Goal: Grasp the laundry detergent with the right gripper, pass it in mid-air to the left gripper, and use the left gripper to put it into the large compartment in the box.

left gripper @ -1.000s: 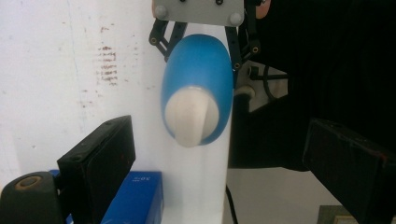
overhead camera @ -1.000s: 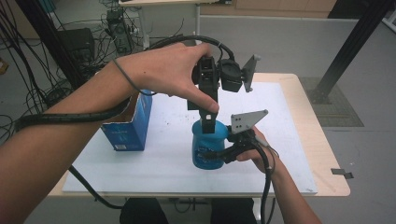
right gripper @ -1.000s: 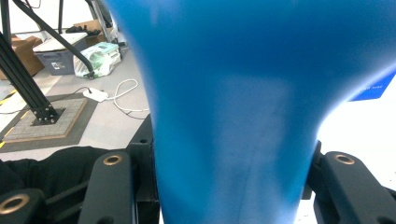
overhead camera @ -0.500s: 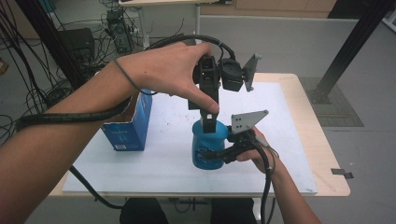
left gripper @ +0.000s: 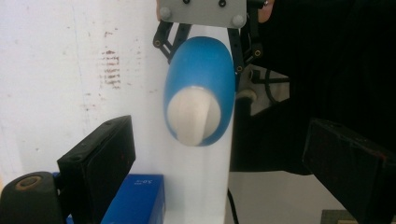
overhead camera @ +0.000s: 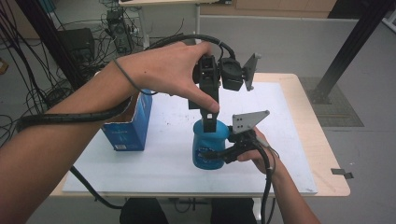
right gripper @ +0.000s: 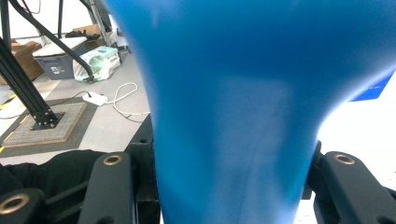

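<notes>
A blue bottle with a white top stands upright on the white mat. My right gripper comes in from the right and is shut on the bottle's body; in the right gripper view the blue bottle sits between the two black jaws of this gripper. My left gripper hangs point-down just over the bottle's top. In the left gripper view its jaws stand wide apart on either side of the bottle, and the left gripper is open with nothing pressed between them.
A blue carton stands on the mat's left part, close to the left forearm; its top is also in the left gripper view. The wooden table edge runs on the right. Cables and black frame legs stand beyond the table.
</notes>
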The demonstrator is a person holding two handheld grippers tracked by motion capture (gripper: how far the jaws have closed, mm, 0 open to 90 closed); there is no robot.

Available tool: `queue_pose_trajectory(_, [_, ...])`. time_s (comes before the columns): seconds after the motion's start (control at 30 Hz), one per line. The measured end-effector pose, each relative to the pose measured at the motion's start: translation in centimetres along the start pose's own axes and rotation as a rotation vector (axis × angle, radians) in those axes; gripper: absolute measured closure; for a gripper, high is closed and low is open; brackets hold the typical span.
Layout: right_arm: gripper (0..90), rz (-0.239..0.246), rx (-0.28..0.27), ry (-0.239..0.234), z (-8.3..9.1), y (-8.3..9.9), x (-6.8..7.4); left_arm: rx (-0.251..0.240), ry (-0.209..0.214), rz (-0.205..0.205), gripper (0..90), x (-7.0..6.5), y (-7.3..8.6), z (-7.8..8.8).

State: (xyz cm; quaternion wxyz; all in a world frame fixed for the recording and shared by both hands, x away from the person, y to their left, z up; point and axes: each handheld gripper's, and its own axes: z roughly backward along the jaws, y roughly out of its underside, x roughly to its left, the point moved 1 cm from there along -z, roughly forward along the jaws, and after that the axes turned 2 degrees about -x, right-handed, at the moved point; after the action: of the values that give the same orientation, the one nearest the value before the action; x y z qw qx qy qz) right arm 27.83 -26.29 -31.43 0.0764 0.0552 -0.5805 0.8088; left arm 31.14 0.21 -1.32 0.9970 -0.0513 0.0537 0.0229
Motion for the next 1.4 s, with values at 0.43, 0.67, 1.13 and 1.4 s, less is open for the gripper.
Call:
queue_pose_trajectory(0.43, [44.5, -0.001, -0.005, 0.002, -0.05, 0.15, -0.04, 0.001, -0.001, -0.003, 9.6, -0.10, -0.12, -0.14])
queue_pose_trajectory(0.67, [44.5, -0.003, -0.003, 0.006, 0.02, 0.13, 0.02, 0.005, -0.002, 0.000, 9.6, -0.10, -0.01, -0.19])
queue_pose_trajectory(1.13, [44.5, 0.003, -0.003, 0.002, -0.17, -0.17, -0.03, 0.001, -0.005, 0.004, 9.6, -0.23, 0.30, -0.06])
queue_pose_trajectory(1.4, [44.5, 0.006, -0.005, 0.000, -0.21, -0.42, 0.03, 0.003, 0.000, -0.003, 9.6, -0.22, 0.15, -0.71])
